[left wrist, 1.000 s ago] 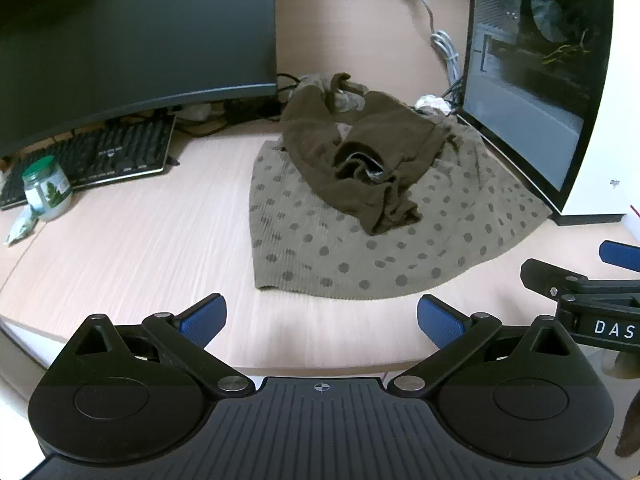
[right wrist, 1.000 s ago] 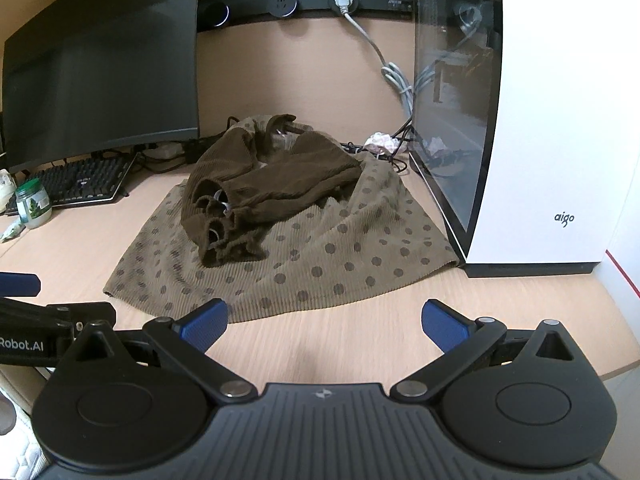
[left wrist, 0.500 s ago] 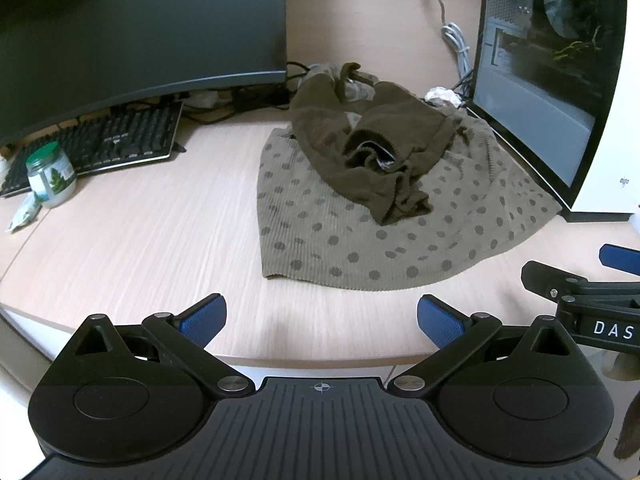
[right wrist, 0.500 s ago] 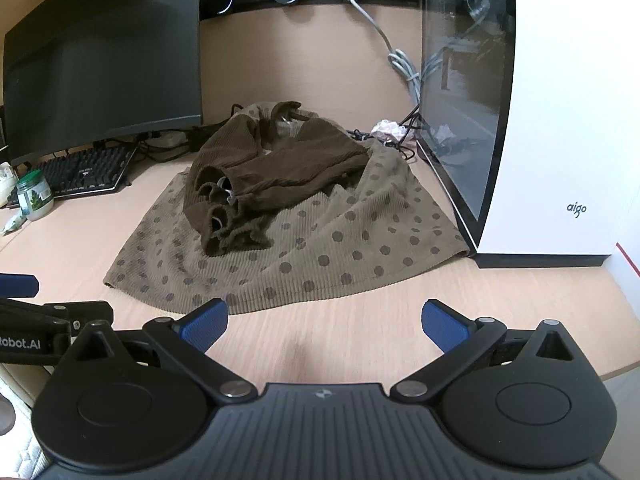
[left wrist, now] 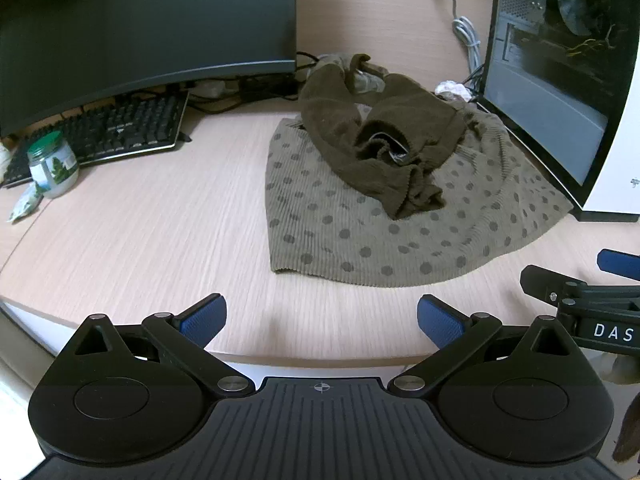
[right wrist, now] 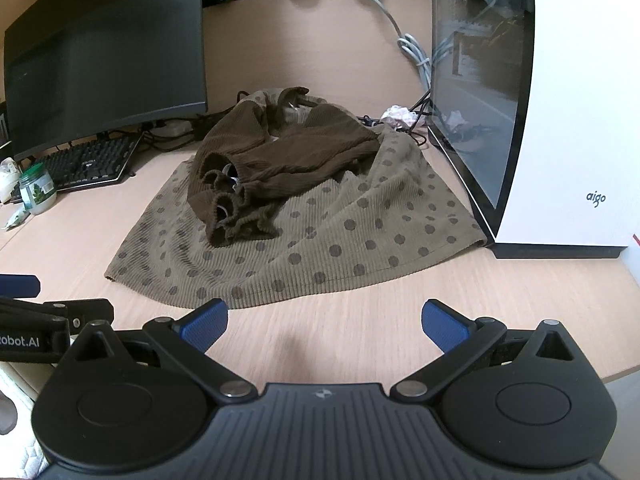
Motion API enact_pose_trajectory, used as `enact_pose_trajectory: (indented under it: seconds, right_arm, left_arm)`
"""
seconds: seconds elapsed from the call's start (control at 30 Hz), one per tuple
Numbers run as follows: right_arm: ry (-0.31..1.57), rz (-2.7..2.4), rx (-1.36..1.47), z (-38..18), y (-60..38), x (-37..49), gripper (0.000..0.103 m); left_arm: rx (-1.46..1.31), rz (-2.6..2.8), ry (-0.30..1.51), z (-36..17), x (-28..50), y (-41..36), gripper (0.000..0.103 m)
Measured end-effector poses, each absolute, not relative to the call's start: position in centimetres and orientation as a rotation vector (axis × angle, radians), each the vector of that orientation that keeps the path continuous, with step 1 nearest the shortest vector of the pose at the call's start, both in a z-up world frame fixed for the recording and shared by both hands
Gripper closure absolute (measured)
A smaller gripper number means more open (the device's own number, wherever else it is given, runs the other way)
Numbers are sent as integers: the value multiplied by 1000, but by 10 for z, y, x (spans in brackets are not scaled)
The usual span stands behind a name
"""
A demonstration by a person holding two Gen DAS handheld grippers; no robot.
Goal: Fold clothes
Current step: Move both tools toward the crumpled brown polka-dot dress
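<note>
On the desk (left wrist: 140, 240), left wrist view: left gripper (left wrist: 322, 320) fingers spread, empty, near the front hem of polka-dot garment (left wrist: 360, 236); dark brown garment (left wrist: 380, 140) bunched on top. Right wrist view: right gripper (right wrist: 324, 324) spread, empty, just before the same hem, beside PC case (right wrist: 560, 120).

Both tools (left wrist: 321, 320) nearer the garment (left wrist: 400, 216).

An olive, ribbed, dark-dotted garment (left wrist: 384, 236) lies spread on the desk, its hem toward the cameras. Its plain dark brown part (left wrist: 384, 148) is bunched and crumpled on top, cuffs open.
</note>
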State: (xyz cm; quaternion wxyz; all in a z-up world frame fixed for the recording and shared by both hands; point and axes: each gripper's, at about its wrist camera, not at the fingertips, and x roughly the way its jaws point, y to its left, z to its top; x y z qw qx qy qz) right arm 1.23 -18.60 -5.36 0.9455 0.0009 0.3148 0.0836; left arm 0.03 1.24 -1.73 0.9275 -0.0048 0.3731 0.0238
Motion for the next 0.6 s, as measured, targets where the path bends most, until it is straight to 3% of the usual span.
enact_pose_trajectory:
  seconds: [0.6]
  right_arm:
    - [660, 157, 6, -55, -186, 14, 0]
  left_arm:
    - [-4, 15, 770, -18, 6, 13, 0]
